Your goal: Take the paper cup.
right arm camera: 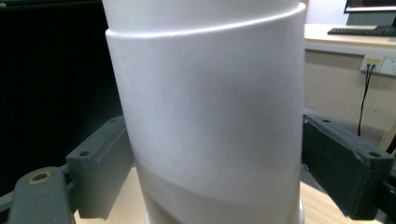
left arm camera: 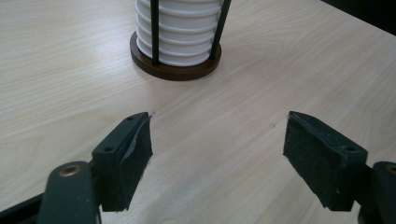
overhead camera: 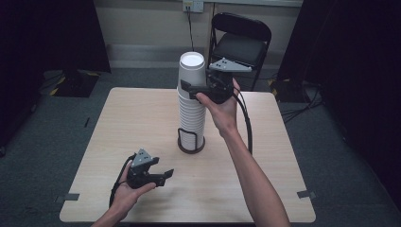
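Pale wood-grain tabletop (overhead camera: 142,123) under everything, and at the near left sits the left gripper (overhead camera: 163,176), one of two black two-jaw grippers in play, cradled in the person's left hand (overhead camera: 126,191) low over the table, its jaws wide apart with bare table between them. In the left gripper view one round dark-brown wooden holder base (left arm camera: 175,70) lies just ahead, with two thin black upright rods (left arm camera: 154,32) visible hugging the ribbed white cups. Moving to the middle: one tall stack of white paper cups (overhead camera: 191,109) stands upright in that holder at the table's centre, too many rims to count, one top cup (overhead camera: 192,71) riding highest. Just right of it, the right gripper (overhead camera: 188,89), held in the right hand (overhead camera: 222,109), straddles the stack's upper part; its pads (right arm camera: 105,168) stand beside the cup wall, and whether they press it is not clear.
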Motion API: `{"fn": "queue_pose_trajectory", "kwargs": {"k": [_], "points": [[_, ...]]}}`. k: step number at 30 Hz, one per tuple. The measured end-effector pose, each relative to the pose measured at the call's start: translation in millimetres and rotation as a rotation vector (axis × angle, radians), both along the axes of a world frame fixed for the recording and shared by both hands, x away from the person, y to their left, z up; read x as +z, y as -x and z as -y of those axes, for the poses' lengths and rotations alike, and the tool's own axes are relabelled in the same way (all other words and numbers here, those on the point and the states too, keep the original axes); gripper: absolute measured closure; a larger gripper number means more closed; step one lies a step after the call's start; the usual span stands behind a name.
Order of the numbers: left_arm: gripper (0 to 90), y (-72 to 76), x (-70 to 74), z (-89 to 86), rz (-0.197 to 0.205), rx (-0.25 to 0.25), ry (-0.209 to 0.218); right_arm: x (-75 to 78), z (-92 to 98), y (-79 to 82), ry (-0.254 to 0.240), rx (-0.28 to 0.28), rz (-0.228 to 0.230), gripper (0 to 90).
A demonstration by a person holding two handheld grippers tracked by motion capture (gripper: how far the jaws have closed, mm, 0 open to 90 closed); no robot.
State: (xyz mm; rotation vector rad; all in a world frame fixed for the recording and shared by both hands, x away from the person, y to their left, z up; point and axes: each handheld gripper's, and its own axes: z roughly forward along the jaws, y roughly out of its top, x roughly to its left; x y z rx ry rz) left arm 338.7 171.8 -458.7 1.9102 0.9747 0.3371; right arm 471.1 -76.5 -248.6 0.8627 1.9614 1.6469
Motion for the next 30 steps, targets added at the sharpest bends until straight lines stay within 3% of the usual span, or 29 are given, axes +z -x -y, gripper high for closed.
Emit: {"fn": "queue_pose_trajectory", "kwargs": {"k": [18,30], "points": [[23.3,-1.0,-0.6,0.8,-0.008,-0.001,-0.002,-11.4,-13.6,-11.1,0.043,-0.025,-0.037,10.2],[23.3,-1.0,-0.3,-1.3,-0.012,0.003,-0.005,-13.0,-17.4,-11.7,0.065,-0.034,-0.020,11.7]]}}
